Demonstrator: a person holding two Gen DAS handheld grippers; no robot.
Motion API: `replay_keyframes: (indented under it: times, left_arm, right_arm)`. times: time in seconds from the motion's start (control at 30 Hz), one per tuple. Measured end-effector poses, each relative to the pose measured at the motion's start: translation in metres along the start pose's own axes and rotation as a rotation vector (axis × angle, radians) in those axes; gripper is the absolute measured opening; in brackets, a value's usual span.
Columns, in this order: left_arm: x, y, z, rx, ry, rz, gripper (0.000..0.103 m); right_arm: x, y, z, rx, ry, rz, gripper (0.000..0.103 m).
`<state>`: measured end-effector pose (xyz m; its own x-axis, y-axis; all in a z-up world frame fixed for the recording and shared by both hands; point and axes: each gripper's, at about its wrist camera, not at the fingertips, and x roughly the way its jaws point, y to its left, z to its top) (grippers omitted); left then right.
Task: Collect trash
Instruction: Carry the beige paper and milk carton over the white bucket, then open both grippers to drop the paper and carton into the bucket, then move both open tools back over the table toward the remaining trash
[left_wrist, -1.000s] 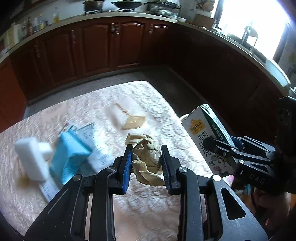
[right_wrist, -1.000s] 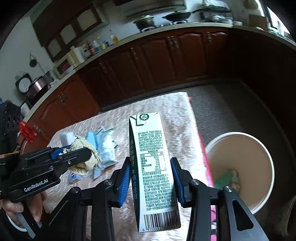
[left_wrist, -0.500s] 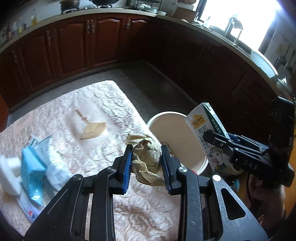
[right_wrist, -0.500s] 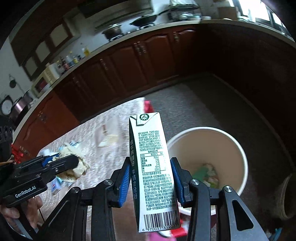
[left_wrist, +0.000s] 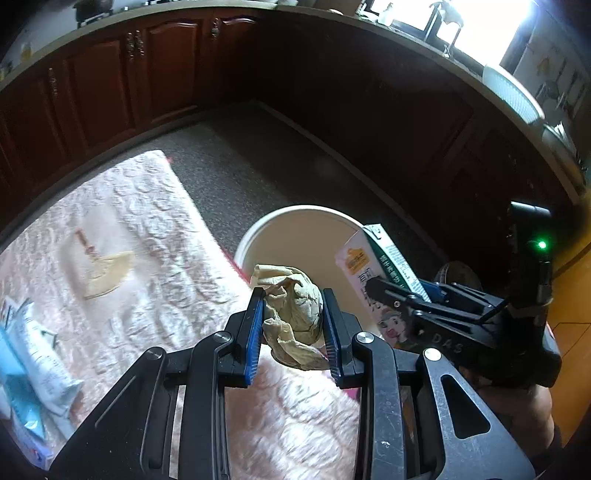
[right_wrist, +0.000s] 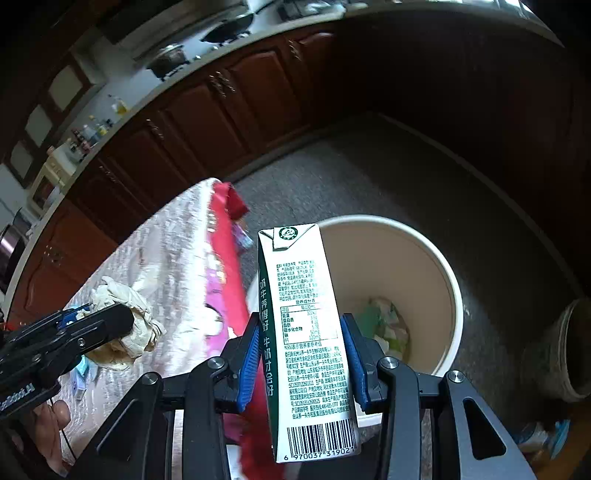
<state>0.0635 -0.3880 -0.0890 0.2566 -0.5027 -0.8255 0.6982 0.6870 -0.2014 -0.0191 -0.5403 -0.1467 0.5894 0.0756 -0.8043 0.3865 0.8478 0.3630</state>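
Observation:
My left gripper (left_wrist: 293, 314) is shut on a crumpled beige paper wad (left_wrist: 291, 314), held over the table's right edge beside the bin. My right gripper (right_wrist: 301, 339) is shut on a white and green milk carton (right_wrist: 306, 332), upright between the blue pads. A white round bin (right_wrist: 417, 258) stands on the floor just beyond the carton, with several scraps at its bottom. In the left wrist view the bin (left_wrist: 288, 236) shows behind the wad, and the carton (left_wrist: 369, 273) hangs at its right rim in the right gripper (left_wrist: 384, 291). The right wrist view shows the wad (right_wrist: 129, 321) in the left gripper (right_wrist: 110, 325) over the table.
A pink patterned cloth covers the table (left_wrist: 129, 229); blue and white packets (left_wrist: 29, 354) lie at its left edge. A red cloth edge (right_wrist: 225, 236) hangs toward the bin. Dark wooden cabinets (left_wrist: 110, 74) ring the grey floor. A round pot (right_wrist: 569, 350) sits right of the bin.
Both grippers have swung right, off the table's middle and toward the bin, which now fills more of each view. The wad and carton stay gripped.

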Motion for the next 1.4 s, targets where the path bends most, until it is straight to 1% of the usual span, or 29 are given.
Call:
replay_keyframes:
  times: [0.13,0.3,0.5,0.67,0.73,0.8,0.83,0.87,0.9,0.93,1.2,1.4]
  left_arm:
    - [0.017,-0.007,0.004,0.005,0.020,-0.005,0.027]
    - [0.036,-0.006,0.007,0.007,0.046,-0.002,0.027]
    - [0.052,-0.008,0.013,-0.003,0.066,0.002,0.027]
    - [0.065,-0.010,0.016,-0.007,0.081,0.003,0.028]
    - [0.069,-0.009,0.016,-0.015,0.091,0.000,0.031]
    - [0.073,-0.007,0.015,-0.017,0.100,-0.001,0.038]
    - [0.074,-0.008,0.014,-0.016,0.103,0.001,0.041]
    - [0.076,-0.009,0.014,-0.015,0.106,0.001,0.049]
    - [0.078,-0.008,0.013,-0.016,0.107,0.000,0.053]
    - [0.078,-0.008,0.013,-0.016,0.108,0.002,0.053]
    - [0.078,-0.008,0.013,-0.019,0.105,0.011,0.055]
    - [0.070,-0.006,0.010,-0.023,0.095,0.012,0.055]
  right_arm:
    - [0.014,-0.016,-0.001,0.042,0.029,-0.014,0.040]
    - [0.027,-0.034,-0.005,0.087,0.060,-0.022,0.040]
    - [0.035,-0.048,-0.010,0.112,0.075,-0.034,0.040]
    - [0.045,-0.051,-0.007,0.110,0.092,-0.060,0.040]
    - [0.051,-0.052,-0.005,0.116,0.100,-0.074,0.040]
    - [0.055,-0.053,-0.003,0.114,0.104,-0.096,0.040]
    - [0.058,-0.053,-0.004,0.110,0.109,-0.106,0.041]
    - [0.060,-0.053,-0.004,0.109,0.113,-0.117,0.046]
    - [0.060,-0.055,-0.004,0.116,0.109,-0.124,0.058]
    - [0.061,-0.056,-0.004,0.124,0.103,-0.128,0.062]
    - [0.062,-0.064,-0.008,0.145,0.115,-0.127,0.062]
    - [0.056,-0.059,-0.009,0.140,0.107,-0.123,0.062]
